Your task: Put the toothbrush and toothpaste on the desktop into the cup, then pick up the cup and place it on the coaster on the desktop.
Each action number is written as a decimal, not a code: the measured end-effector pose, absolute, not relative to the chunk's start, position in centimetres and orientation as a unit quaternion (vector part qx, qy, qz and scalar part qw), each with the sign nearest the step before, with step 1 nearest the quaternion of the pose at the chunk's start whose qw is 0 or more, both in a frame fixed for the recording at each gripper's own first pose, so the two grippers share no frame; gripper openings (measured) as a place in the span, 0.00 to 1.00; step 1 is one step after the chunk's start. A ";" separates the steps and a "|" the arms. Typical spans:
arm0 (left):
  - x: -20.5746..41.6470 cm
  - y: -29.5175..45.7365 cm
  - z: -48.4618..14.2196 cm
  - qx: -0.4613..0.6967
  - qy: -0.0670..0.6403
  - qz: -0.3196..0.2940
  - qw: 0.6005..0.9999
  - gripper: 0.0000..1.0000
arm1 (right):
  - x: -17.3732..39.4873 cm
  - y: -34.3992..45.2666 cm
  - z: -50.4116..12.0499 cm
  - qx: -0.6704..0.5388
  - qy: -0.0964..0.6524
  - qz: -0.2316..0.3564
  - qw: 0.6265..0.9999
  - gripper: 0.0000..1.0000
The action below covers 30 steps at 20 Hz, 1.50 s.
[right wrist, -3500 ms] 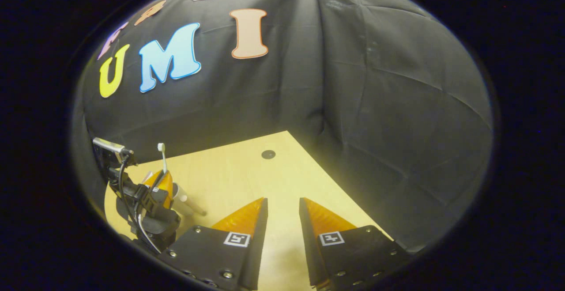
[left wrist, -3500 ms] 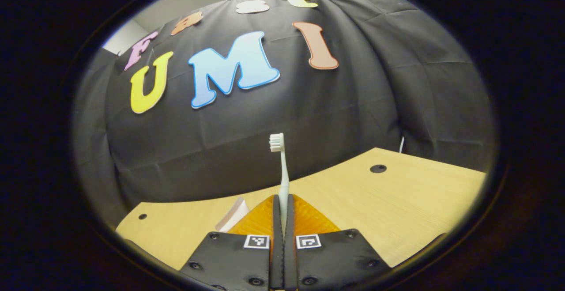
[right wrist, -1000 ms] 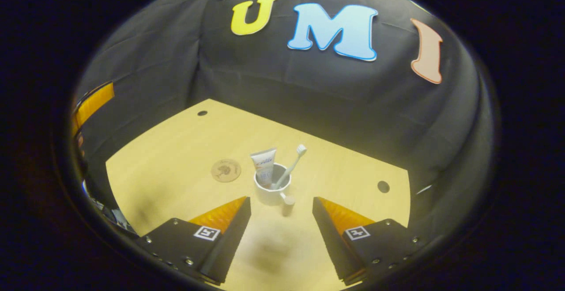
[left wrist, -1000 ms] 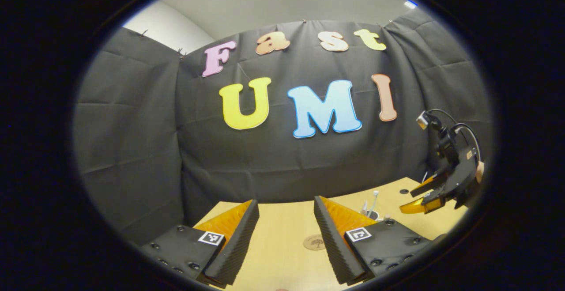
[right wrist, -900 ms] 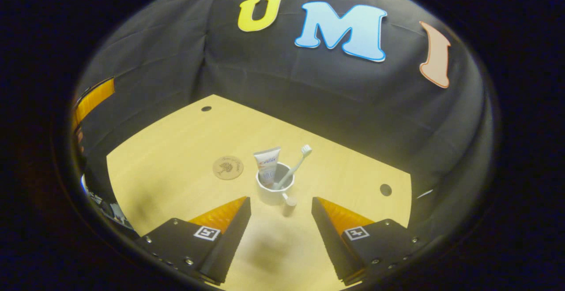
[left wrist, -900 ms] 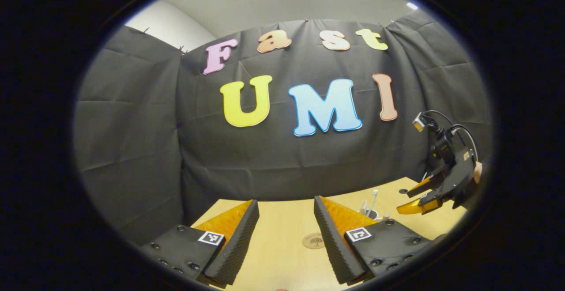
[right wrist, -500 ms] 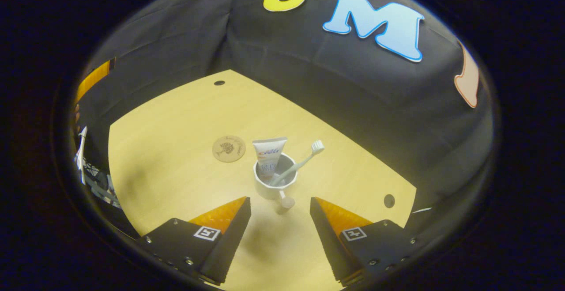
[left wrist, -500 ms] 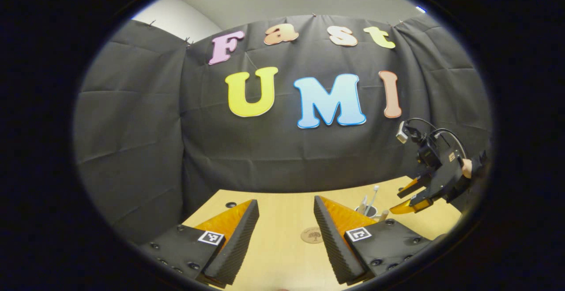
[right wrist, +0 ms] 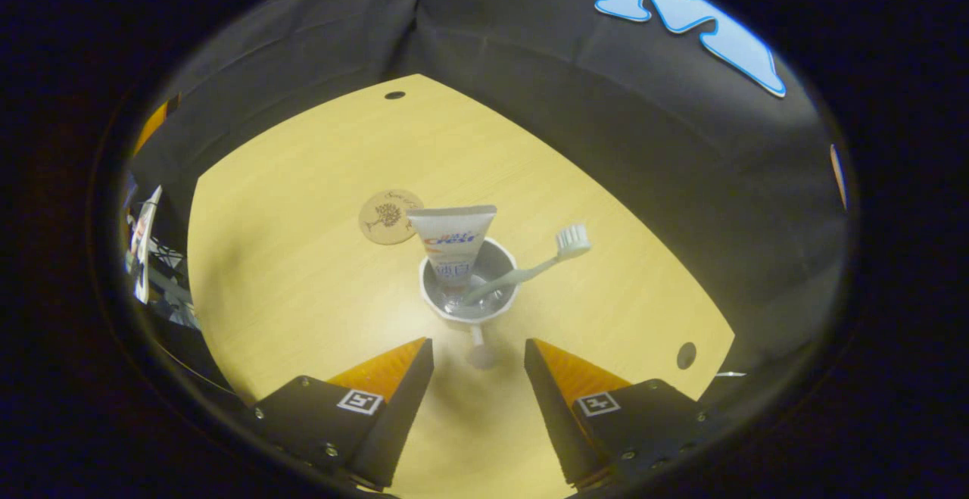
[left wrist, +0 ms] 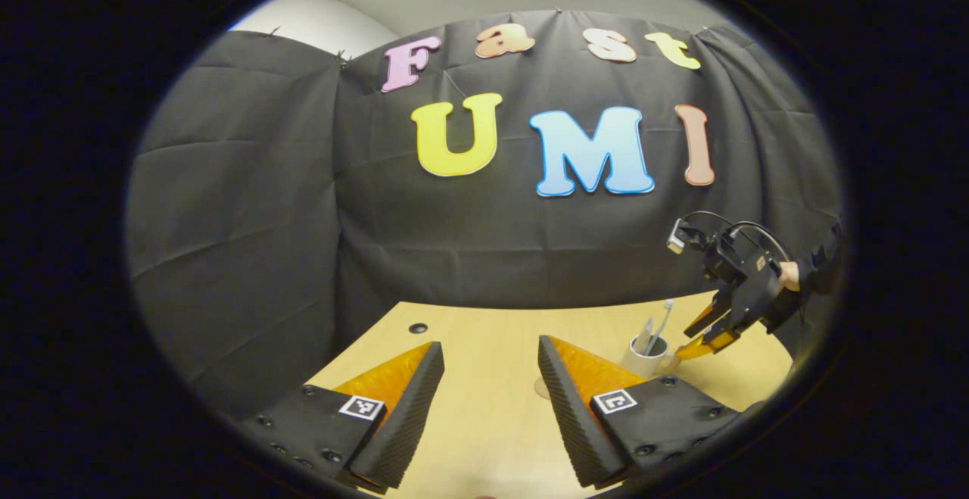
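Lower your right hand-held gripper (right wrist: 477, 351), open and empty, around the cup (right wrist: 469, 291) handle; close squarely, keeping toothpaste (right wrist: 453, 245) and toothbrush (right wrist: 530, 264) upright.

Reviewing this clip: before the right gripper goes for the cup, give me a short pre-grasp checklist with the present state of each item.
1. Toothpaste in the cup: ok, it stands inside, upright.
2. Toothbrush in the cup: ok, it leans on the rim with the bristles up.
3. Right gripper open: ok, its fingers stand apart.
4. Cup handle lined up: ok, it points into the gap between those fingers.
5. Coaster free: ok, it lies bare on the desktop, apart from the cup.
6. Left gripper out of the way: ok, open and off to one side of the cup.
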State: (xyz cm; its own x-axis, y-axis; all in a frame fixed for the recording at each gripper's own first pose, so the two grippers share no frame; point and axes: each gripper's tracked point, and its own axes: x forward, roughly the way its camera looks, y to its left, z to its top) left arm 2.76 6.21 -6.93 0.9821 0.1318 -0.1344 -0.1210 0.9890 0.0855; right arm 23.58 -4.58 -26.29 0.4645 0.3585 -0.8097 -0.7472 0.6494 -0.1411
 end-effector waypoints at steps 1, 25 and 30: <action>2.6 6.7 -7.0 0.040 0.072 0.071 0.994 0.85 | 23.9 -4.4 -26.8 -0.244 0.401 0.344 0.814 0.69; 2.4 9.4 -8.2 0.040 0.092 0.123 0.987 0.85 | 24.0 -3.0 -31.1 -0.243 0.449 0.352 0.784 0.11; 1.9 9.8 -8.2 0.039 0.090 0.126 0.987 0.89 | 23.8 -2.8 -31.0 -0.228 0.445 0.344 0.795 0.11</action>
